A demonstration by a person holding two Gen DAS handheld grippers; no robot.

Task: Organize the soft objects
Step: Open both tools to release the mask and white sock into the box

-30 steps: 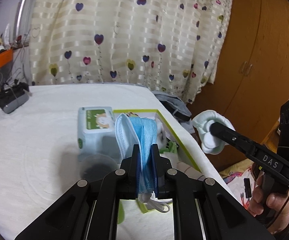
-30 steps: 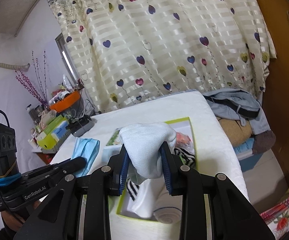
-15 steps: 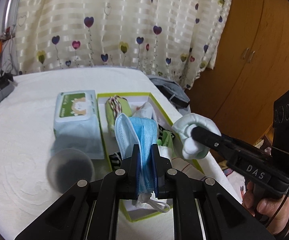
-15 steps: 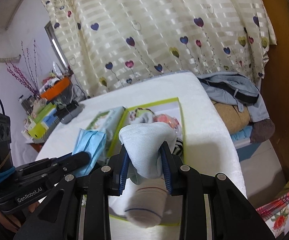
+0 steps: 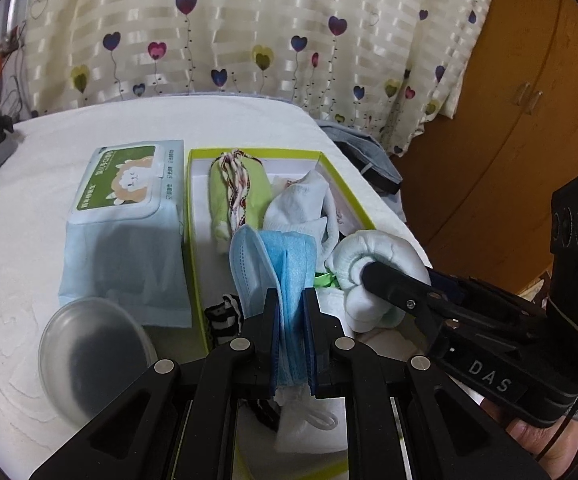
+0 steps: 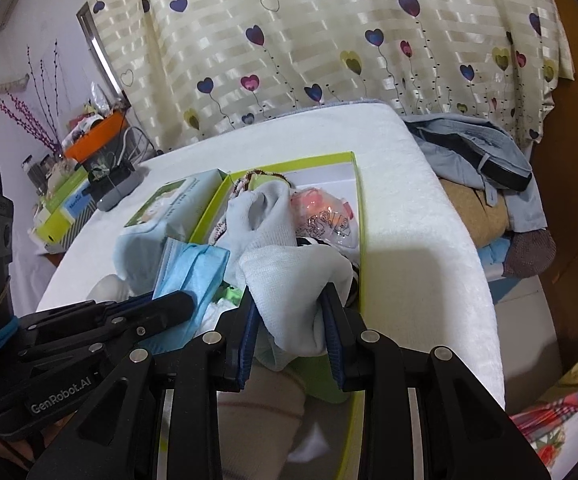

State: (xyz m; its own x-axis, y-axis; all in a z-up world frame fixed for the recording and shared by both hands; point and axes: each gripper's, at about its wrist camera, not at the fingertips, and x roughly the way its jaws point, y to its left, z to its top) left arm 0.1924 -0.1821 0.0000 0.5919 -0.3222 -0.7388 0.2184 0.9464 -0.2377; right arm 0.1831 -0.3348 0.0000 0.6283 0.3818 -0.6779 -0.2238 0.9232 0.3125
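A left hand-held gripper (image 5: 289, 300) stays out of nothing here: its jaws are clamped on a folded blue face mask (image 5: 277, 264), which stands upright between the pads above the near end of a green-rimmed box (image 5: 193, 208). Just beside it, the right hand-held gripper (image 6: 291, 312) is closed on a rolled white sock (image 6: 293, 280), its jaws standing part-way apart around the bundle, which hangs over the box's right side. Both items are held above the box and neither rests in it yet.

Inside the box lie a green rolled cloth with a striped edge (image 5: 237, 192), a loose white sock (image 5: 301, 208), a black-and-white striped piece (image 5: 223, 316) and a pink item in clear wrap (image 6: 325, 212), so the sorting appears well under way. What seems left, at least, is to lower and release the mask and the sock; whether other soft things wait out of view cannot be told.

A pack of wet wipes (image 5: 125, 216) lies on the white-covered bed (image 5: 29, 240), touching the box's left wall, with a clear round lid (image 5: 93, 356) near its front corner. Folded clothes (image 6: 485, 184) are piled off the bed's far right edge, before a heart-print curtain (image 5: 249, 28).
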